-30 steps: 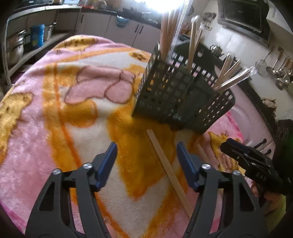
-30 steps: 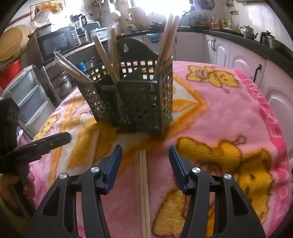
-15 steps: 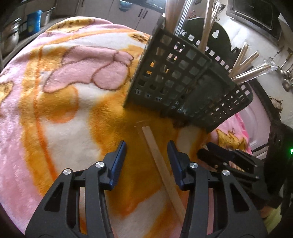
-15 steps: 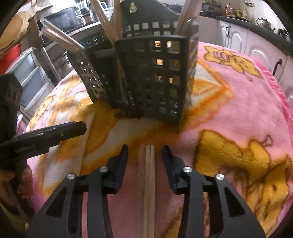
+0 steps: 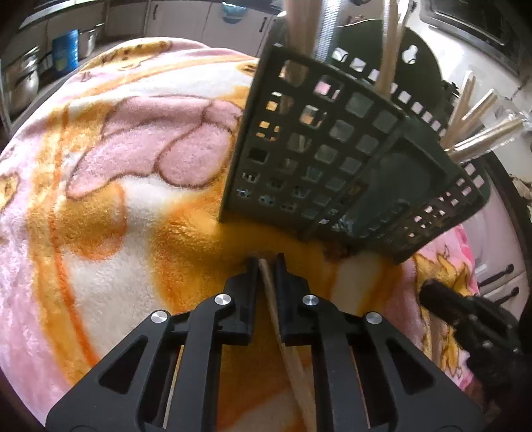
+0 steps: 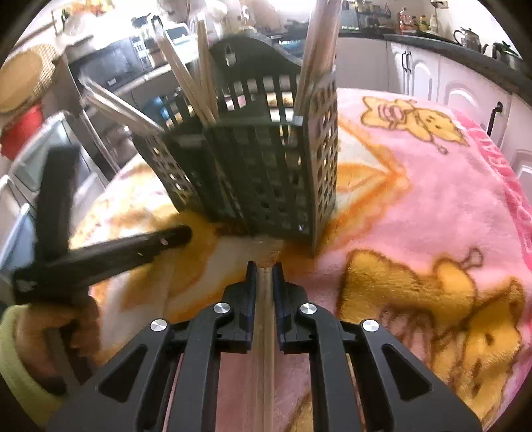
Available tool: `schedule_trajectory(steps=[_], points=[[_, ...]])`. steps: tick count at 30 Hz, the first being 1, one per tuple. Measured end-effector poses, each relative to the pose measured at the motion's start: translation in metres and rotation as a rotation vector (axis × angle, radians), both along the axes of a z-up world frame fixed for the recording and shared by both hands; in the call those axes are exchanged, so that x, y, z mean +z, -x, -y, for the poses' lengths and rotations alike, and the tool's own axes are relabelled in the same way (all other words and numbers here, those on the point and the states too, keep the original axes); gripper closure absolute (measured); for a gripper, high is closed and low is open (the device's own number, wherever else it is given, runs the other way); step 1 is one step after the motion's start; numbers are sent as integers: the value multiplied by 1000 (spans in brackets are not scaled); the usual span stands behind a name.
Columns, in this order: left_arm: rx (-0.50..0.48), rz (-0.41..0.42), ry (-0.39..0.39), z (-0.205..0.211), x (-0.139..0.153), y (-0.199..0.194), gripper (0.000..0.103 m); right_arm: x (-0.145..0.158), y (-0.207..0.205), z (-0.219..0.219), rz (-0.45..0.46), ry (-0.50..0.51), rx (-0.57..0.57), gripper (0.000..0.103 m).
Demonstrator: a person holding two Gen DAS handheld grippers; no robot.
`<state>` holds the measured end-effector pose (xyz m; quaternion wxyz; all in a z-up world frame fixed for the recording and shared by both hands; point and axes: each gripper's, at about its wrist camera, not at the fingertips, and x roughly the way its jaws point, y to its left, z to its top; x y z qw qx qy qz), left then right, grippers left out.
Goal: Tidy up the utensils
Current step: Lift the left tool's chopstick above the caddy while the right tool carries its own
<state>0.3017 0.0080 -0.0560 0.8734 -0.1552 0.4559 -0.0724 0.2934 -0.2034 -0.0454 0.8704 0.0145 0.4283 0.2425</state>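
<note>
Left wrist view, left gripper (image 5: 266, 262): its jaws have just been closing and now pinch the near-top end of a wooden chopstick (image 5: 289, 352), which runs back between the arms; gripping by the end likely leaves the length free to drop into a slot.
Left wrist view, chopstick: it lies slanted on the blanket (image 5: 109, 186), the tip just short of the holder.
Left wrist view, holder (image 5: 319, 156): a dark perforated plastic holder stands on the blanket just beyond the fingertips, already carrying upright chopsticks (image 5: 299, 26) in several compartments, so it seems the place where loose ones belong.
Left wrist view, right gripper (image 5: 465, 312): seen from the side at the right edge, low over the blanket; its jaws cannot be read from here.

Right wrist view, right gripper (image 6: 265, 266): its jaws have just been closing and now squeeze a wrapped pair of chopsticks (image 6: 264, 332) lying straight along the gap, on the blanket (image 6: 415, 199).
Right wrist view, holder (image 6: 266, 172): close ahead of the fingertips, its nearest compartment open at the top.
Right wrist view, left gripper (image 6: 133, 249): comes in from the left, held by a hand (image 6: 56, 335) in a yellow-green sleeve, its tip low near the holder's foot.
Step, as I judge it: both picks are made; lifting and tipping upright come next.
</note>
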Motion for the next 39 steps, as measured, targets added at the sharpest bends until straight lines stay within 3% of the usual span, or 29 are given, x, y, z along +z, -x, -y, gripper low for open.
schedule_trajectory(steps=[6, 17, 28, 39], points=[[-70, 114, 38, 3, 31, 24, 101, 31, 20, 12, 82, -61, 7, 93], [-133, 345, -13, 9, 109, 63, 102, 85, 51, 21, 266, -129, 9, 98], [-119, 486, 7, 4, 171, 57, 102, 144, 60, 15, 471, -160, -23, 98], [-82, 600, -38, -2, 228, 30, 102, 183, 24, 6, 609, -160, -85, 98]])
